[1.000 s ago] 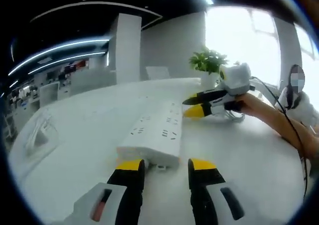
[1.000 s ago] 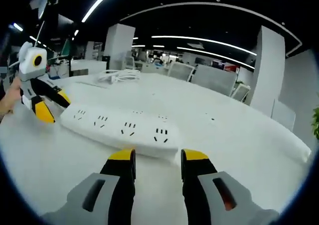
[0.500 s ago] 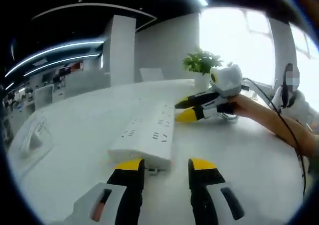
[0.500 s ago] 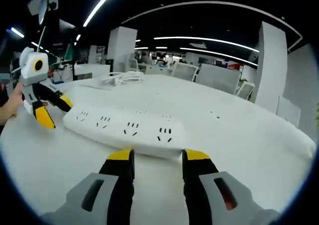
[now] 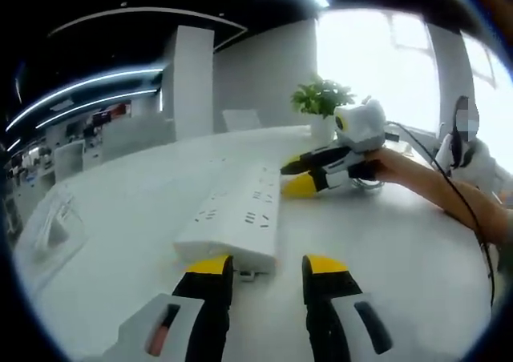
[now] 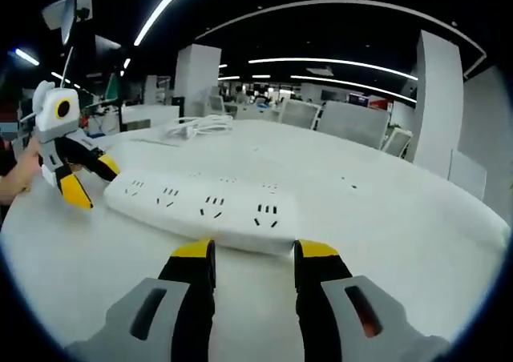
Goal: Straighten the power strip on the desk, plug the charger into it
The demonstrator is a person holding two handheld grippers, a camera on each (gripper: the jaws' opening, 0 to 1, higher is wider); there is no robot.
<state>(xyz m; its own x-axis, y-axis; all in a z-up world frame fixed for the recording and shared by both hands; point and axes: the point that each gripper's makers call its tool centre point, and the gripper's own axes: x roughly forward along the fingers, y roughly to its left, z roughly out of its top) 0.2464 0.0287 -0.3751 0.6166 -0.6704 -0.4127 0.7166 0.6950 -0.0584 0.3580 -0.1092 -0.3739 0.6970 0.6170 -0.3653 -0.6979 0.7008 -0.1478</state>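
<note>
White power strip (image 5: 234, 222) between both grippers' parted, empty jaws, one at each end.

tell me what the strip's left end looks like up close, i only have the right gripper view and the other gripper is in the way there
Observer: In the left gripper view, the short end of the power strip faces the left gripper. It lies just ahead of the open jaws, and nothing is gripped.
Operator: ok, and what's behind my gripper on the desk
Observer: A potted plant stands on the desk beyond the right gripper, near the bright window.
</note>
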